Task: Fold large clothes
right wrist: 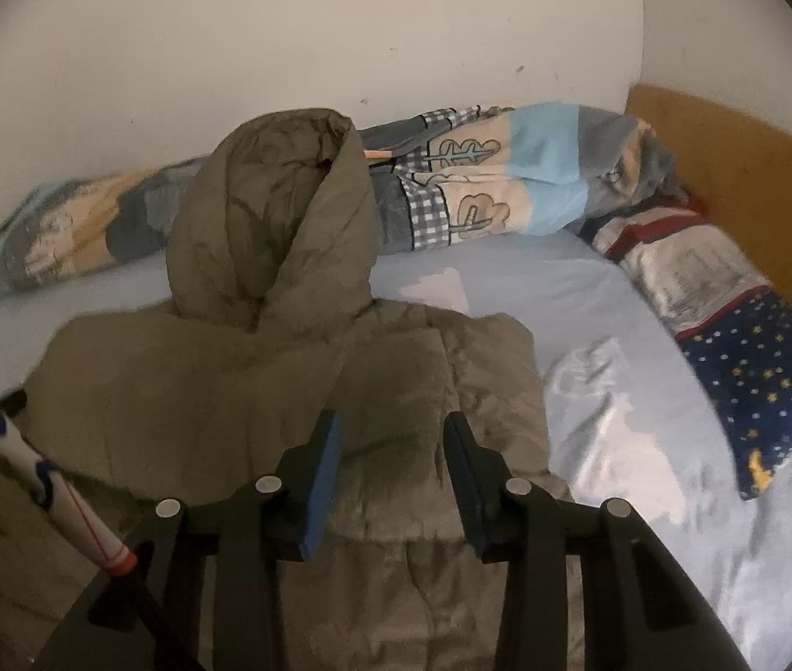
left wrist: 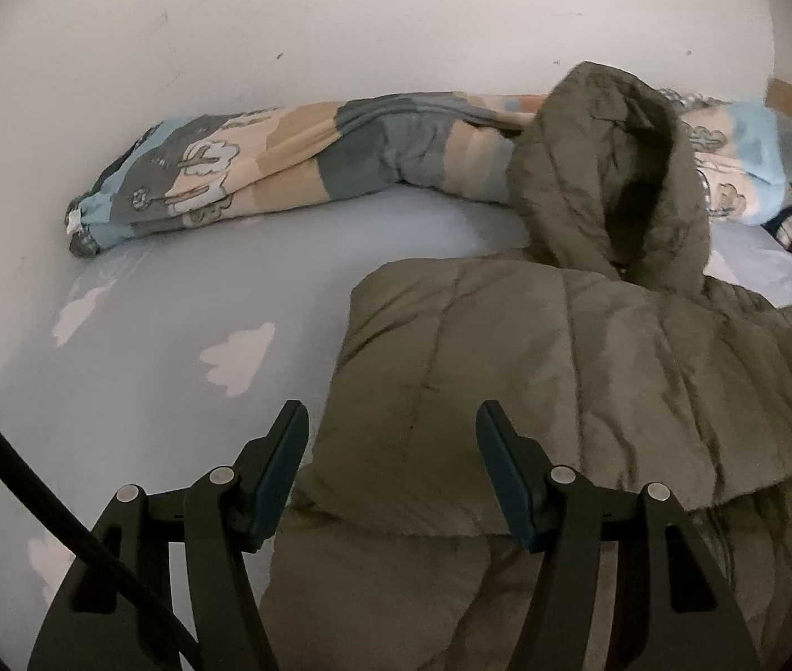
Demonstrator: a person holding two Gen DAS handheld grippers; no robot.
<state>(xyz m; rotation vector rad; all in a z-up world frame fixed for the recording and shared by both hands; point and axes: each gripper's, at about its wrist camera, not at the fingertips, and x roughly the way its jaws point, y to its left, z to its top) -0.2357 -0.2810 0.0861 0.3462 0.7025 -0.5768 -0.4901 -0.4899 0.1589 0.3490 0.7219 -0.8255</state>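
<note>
On the bed, over a pale blue sheet point(left wrist: 133, 380) printed with white clouds, my padded olive jacket point(left wrist: 563, 369) lies spread out, its hood point(left wrist: 608, 179) propped up against a rolled patterned blanket point(left wrist: 261, 162) that runs along the white wall point(left wrist: 340, 17). From the left wrist camera, my left gripper point(left wrist: 393, 425) hovers over the jacket's near left edge with its jaws standing apart; I see fabric below the gap, but the pads do not press on it. From the right wrist camera, my right gripper point(right wrist: 393, 430) hangs above the jacket point(right wrist: 261, 380) near its right shoulder, jaws parted more narrowly, and again nothing looks pinched between them. A star-patterned pillow point(right wrist: 753, 386) sits at the right by a wooden headboard point(right wrist: 731, 156), well apart from the jacket.
</note>
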